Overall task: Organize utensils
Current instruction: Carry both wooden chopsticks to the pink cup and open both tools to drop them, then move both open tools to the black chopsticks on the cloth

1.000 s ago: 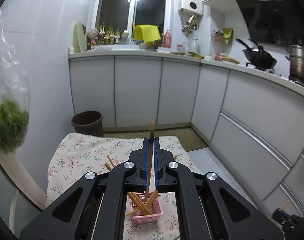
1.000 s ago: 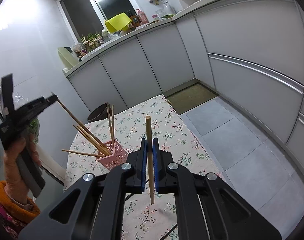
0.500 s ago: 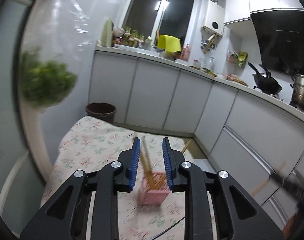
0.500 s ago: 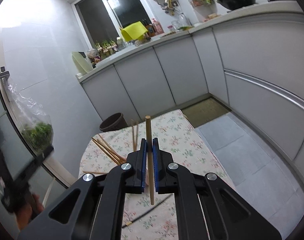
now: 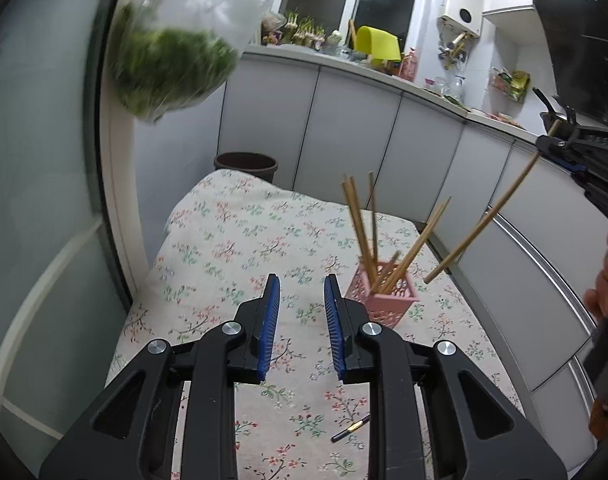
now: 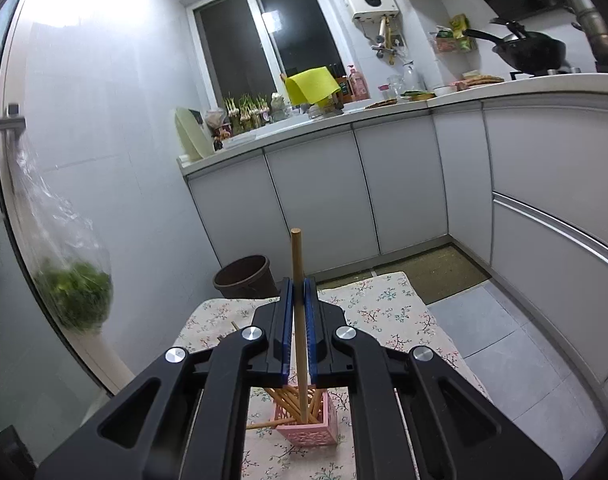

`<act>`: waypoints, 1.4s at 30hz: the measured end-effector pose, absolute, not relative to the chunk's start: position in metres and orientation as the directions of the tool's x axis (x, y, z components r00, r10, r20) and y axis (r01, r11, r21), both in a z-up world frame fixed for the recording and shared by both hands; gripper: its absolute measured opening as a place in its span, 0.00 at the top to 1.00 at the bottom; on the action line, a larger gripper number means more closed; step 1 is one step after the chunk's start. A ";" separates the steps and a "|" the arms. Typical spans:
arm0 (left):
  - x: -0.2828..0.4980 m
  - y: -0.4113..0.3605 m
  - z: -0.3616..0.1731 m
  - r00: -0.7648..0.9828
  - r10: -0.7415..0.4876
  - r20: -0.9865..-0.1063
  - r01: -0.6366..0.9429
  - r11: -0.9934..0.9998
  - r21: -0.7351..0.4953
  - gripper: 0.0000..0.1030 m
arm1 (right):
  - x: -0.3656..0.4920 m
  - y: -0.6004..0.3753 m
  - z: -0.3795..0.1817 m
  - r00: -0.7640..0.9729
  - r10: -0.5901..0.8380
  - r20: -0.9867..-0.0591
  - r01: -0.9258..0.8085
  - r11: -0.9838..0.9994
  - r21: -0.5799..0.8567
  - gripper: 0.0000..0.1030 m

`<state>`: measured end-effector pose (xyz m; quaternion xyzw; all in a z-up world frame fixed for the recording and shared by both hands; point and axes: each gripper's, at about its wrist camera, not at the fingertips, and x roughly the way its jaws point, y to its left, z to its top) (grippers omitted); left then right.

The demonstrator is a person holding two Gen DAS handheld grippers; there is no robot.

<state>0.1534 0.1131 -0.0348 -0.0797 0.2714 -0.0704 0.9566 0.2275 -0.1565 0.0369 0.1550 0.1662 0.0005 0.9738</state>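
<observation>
A pink lattice holder (image 5: 387, 300) stands on the floral tablecloth (image 5: 240, 236) with several wooden chopsticks (image 5: 359, 224) leaning in it. My left gripper (image 5: 302, 284) is open and empty, low over the cloth just left of the holder. My right gripper (image 6: 298, 284) is shut on one wooden chopstick (image 6: 298, 280), held upright above the holder (image 6: 307, 426), its lower tip over the opening. In the left wrist view that chopstick (image 5: 483, 216) slants down from the right gripper (image 5: 551, 144) toward the holder.
A thin dark stick with a gold band (image 5: 349, 428) lies on the cloth near me. A brown bin (image 5: 246, 162) stands behind the table. A bag of greens (image 5: 168, 64) hangs at the left. Grey cabinets (image 6: 343, 196) run along the back and right.
My left gripper let go of its chopstick into the holder, opened, and drew back to the left. My right gripper carried its chopstick over the holder.
</observation>
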 end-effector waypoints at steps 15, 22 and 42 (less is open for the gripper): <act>0.150 0.130 -0.034 0.842 -0.205 -0.499 0.107 0.970 -0.217 0.74 | 0.231 -0.138 0.003 0.925 0.007 -0.381 0.092 0.966 0.242 0.59; 0.140 0.117 -0.029 0.839 -0.221 -0.497 0.143 0.971 -0.192 0.54 | 0.184 -0.152 0.001 0.909 -0.051 -0.415 0.156 0.962 0.225 0.38; 0.107 0.079 -0.021 0.833 -0.236 -0.500 0.184 0.971 -0.151 0.07 | 0.106 -0.176 -0.034 0.843 -0.166 -0.511 0.288 0.943 0.168 0.10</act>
